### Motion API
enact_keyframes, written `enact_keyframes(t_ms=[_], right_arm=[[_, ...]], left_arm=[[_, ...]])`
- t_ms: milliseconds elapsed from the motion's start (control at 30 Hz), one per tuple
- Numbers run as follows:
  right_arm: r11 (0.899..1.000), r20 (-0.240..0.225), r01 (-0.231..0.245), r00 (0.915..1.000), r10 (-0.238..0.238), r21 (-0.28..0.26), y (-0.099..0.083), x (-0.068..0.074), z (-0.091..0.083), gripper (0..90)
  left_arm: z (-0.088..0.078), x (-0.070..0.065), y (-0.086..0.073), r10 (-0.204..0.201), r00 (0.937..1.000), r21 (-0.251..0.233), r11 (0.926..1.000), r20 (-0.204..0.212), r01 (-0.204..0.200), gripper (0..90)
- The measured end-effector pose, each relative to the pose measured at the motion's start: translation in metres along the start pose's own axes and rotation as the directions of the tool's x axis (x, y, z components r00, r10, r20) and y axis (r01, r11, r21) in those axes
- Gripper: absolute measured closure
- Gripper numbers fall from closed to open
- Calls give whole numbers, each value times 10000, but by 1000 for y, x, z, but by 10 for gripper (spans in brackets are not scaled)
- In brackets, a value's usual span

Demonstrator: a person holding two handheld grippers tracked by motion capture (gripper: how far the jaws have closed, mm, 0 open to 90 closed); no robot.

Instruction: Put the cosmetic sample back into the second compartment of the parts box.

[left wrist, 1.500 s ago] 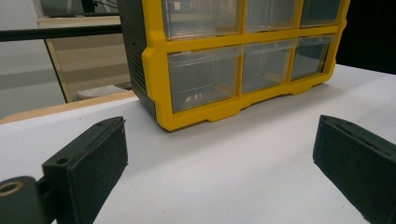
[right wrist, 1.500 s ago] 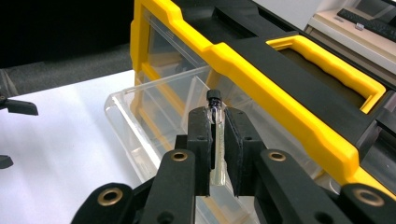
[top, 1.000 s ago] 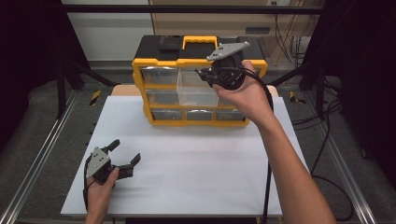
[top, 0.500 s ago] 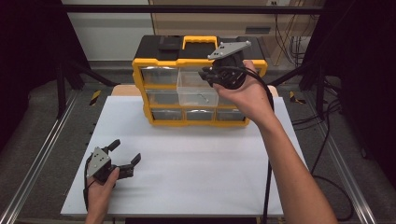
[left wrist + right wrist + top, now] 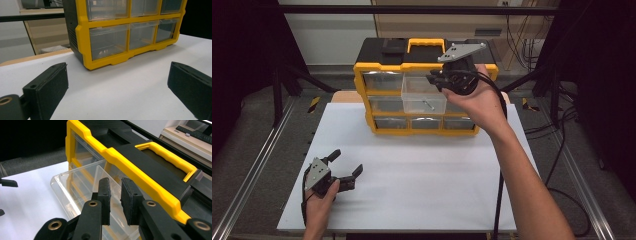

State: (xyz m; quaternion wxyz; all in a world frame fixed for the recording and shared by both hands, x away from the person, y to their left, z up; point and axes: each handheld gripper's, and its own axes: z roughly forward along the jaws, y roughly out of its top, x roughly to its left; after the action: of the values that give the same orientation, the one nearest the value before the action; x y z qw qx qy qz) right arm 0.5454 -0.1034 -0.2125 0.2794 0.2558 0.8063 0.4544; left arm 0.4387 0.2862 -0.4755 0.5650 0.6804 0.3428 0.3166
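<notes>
A yellow and black drawer cabinet (image 5: 362,75) stands at the back of the white table (image 5: 422,180). Its clear middle drawer (image 5: 424,97) in the top row is pulled out, and a small screw (image 5: 428,104) lies inside. My right gripper (image 5: 434,80) hovers over the drawer's right rear corner, beside the cabinet's front. In the right gripper view its jaws (image 5: 115,182) stand nearly together with nothing between them, above the clear drawer (image 5: 75,185). My left gripper (image 5: 347,162) rests open on the table at the near left, far from the cabinet (image 5: 85,42), its jaws (image 5: 117,65) wide apart.
The cabinet has a yellow carry handle (image 5: 426,44) on its black top. Metal rails (image 5: 257,165) run along both sides of the table. Cables (image 5: 562,150) lie on the floor at the right.
</notes>
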Motion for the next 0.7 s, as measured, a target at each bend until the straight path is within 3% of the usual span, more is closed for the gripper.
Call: enact_keyframes(t_ms=[700], right_arm=[[9995, 56, -170, 9998, 172, -247, 0, 1, -2, 712]], left_arm=[[0, 0, 0, 5, 10000, -1, 10000, 0, -5, 30]])
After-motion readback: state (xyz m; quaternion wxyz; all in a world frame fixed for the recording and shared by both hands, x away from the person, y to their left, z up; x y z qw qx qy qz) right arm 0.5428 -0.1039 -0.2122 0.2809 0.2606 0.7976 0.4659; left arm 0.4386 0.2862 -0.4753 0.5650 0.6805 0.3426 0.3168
